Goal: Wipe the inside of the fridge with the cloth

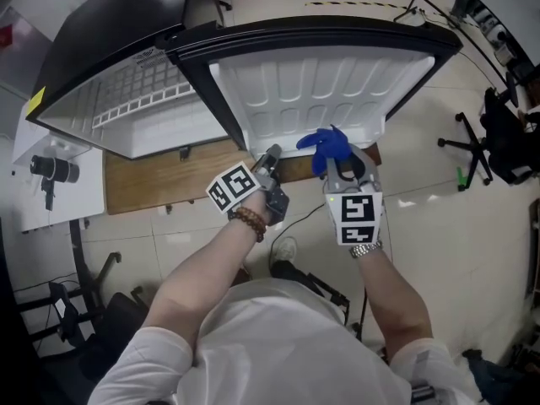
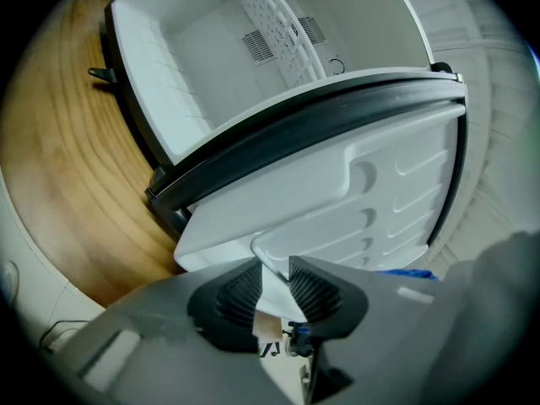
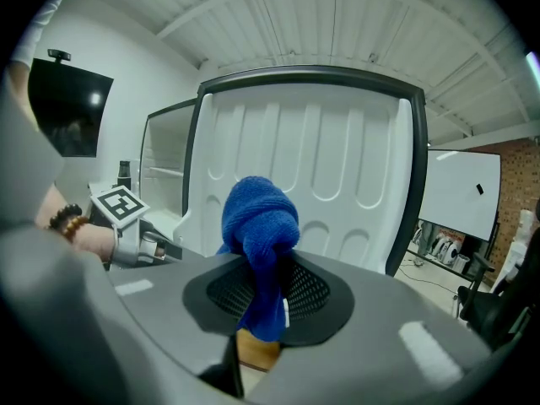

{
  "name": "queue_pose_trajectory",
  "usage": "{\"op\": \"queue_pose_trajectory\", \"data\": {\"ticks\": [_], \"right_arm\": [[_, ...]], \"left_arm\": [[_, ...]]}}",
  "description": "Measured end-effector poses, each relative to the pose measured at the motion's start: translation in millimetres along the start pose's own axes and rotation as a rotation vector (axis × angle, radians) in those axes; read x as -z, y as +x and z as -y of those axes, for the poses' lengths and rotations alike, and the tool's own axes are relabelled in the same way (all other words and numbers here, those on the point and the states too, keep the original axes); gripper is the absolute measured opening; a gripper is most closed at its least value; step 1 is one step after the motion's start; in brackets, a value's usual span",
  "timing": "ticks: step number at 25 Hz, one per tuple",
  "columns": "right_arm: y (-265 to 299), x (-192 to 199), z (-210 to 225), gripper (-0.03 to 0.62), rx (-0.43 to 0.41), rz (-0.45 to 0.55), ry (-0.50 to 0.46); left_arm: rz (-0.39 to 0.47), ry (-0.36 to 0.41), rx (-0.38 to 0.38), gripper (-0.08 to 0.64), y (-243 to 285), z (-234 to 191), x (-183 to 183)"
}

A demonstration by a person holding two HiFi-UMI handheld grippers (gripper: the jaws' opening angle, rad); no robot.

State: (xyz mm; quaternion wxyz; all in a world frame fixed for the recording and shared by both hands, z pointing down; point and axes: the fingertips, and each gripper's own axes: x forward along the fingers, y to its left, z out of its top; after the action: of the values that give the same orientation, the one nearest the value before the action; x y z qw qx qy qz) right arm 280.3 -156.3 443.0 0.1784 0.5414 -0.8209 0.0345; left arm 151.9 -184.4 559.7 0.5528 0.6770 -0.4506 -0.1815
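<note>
Fridge (image 1: 143, 99) on wooden bench (image 1: 160, 180), door (image 1: 321, 91) swung wide, seen from above. Right tool (image 1: 337, 165) was clenched on the blue cloth (image 1: 327, 146), which bunched up out of the jaws just before the door's inner liner, at twelve o'clock from the person; the cavity lay off at ten o'clock. Left tool (image 1: 272, 153) stood released, with its jaws apart around the door's lower corner and not seen to pinch it. Likely hazards: with the door unheld, pressure from a wipe could push it away, so the cloth would skid rather than scrub; the short pinch on the cloth could slip under drag across the ribbed liner; the left jaws, straddling the corner, could catch if the door moved.
</note>
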Motion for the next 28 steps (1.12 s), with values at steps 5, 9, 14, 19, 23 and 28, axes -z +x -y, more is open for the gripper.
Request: {"op": "queue_pose_trajectory", "data": {"ticks": [5, 9, 14, 19, 23, 28], "right_arm": [[2.1, -7.9, -13.8, 0.071, -0.019, 0.006, 0.004], [0.1, -18.6, -30.8, 0.071, -0.031, 0.013, 0.003], [-5.0, -44.8, -68.5, 0.071, -0.081, 0.052, -0.004], [-6.4, -84.8, -139.0, 0.072, -0.14, 0.106, 0.003], [-15.0, -109.2, -194.7, 0.072, -0.174, 0.139, 0.005], [-25.1, -132.4, -259.3, 0.072, -0.207, 0.168, 0.008]], "left_arm": [[-0.063, 0.01, 0.018, 0.111, -7.7, 1.2, 7.9], [-0.104, 0.04, 0.046, 0.112, -22.0, 8.3, 5.8], [-0.094, 0.142, 0.093, 0.11, -58.9, 26.1, -21.2], [-0.026, 0.369, 0.131, 0.088, -128.5, 47.5, -83.1], [0.02, 0.563, 0.141, 0.067, -195.3, 66.4, -121.3], [0.102, 0.832, 0.109, 0.014, -271.9, 88.1, -165.7]]}}
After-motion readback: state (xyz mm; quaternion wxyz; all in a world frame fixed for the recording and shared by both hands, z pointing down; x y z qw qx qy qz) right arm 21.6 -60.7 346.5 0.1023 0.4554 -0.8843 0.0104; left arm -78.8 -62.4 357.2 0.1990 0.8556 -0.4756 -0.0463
